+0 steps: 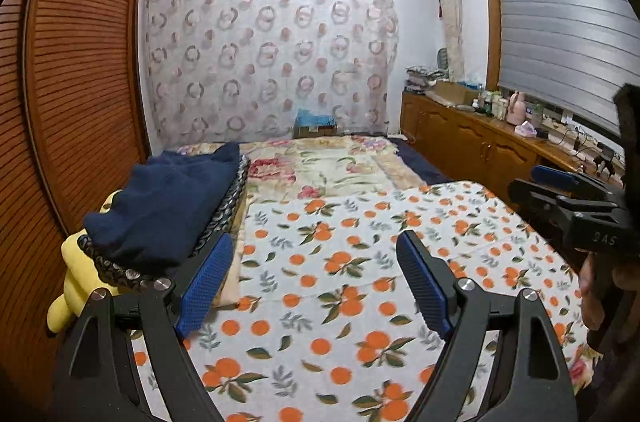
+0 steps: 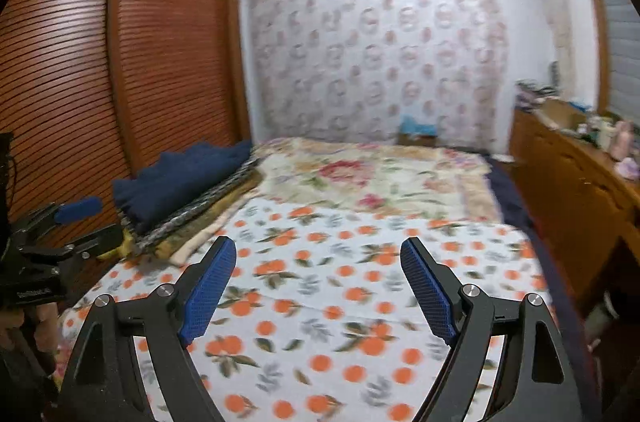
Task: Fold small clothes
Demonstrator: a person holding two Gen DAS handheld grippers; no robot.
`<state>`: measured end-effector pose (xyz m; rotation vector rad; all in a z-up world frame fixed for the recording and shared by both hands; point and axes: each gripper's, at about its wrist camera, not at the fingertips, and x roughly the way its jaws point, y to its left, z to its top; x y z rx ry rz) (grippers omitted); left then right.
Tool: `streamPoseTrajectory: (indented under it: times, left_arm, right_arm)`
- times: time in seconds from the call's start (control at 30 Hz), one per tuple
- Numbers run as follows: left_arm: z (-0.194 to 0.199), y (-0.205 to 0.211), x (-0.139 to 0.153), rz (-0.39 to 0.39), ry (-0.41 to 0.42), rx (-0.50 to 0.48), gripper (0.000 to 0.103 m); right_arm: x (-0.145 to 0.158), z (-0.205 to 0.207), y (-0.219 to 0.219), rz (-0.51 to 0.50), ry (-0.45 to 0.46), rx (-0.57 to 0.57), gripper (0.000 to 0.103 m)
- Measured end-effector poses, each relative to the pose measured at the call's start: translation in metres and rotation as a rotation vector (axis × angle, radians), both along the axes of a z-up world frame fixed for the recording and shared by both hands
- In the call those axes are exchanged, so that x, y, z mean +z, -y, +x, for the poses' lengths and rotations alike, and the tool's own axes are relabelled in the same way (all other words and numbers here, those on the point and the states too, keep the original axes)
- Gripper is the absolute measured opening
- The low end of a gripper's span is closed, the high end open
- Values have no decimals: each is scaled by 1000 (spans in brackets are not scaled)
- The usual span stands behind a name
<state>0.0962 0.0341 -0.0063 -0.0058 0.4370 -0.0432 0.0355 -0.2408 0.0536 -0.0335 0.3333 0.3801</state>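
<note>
Clothes stacked to the left, both grippers empty

Clothes for this task appear to be the pile beyond and left of our left jaws: a dark navy knit garment [image 1: 172, 198] lies folded on top, soft and thick-looking, over a black-and-grey patterned fabric layer [image 1: 224, 210] whose edge shows along the pile's right side. Underneath, a pale yellow soft item [image 1: 74, 278] pokes out at the near end; we cannot tell what it is. In the right wrist view the same navy piece [image 2: 180, 178] sits well to the left of our right jaws and farther back.

We judge the navy garment to be light, limp and not slippery; it should sag if lifted by one point, so a hold on two corners or along a hem, one per gripper, looks best. Nothing about it seems fragile.

Our left gripper [image 1: 316, 286] has its blue pads spread wide with nothing between them. Our right gripper [image 2: 316, 286] is likewise spread and empty. Directly under both sets of jaws lies a white cloth printed with oranges and leaves [image 1: 360, 262], flat and bare. Beyond it is a cream floral bedspread [image 1: 320, 166], with a slatted brown wooden wardrobe [image 1: 80, 62] past the pile on the left.
</note>
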Motion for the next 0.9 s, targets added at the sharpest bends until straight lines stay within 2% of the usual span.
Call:
streamPoseTrajectory:
  times: [0.2, 0.33, 0.63, 0.9]
  left_arm:
    - [-2, 8, 12, -9, 13, -3, 84]
    - [-2, 9, 14, -6, 14, -2, 84]
    - [-1, 9, 14, -5, 12, 0, 84]
    - [-1, 8, 14, -2, 13, -1, 84]
  right_arm:
    - [12, -35, 13, 23, 52, -107, 86]
    - [10, -45, 9, 21, 52, -130, 86]
    - [5, -41, -4, 25, 53, -140, 86]
    - [0, -39, 15, 26, 59, -146, 86]
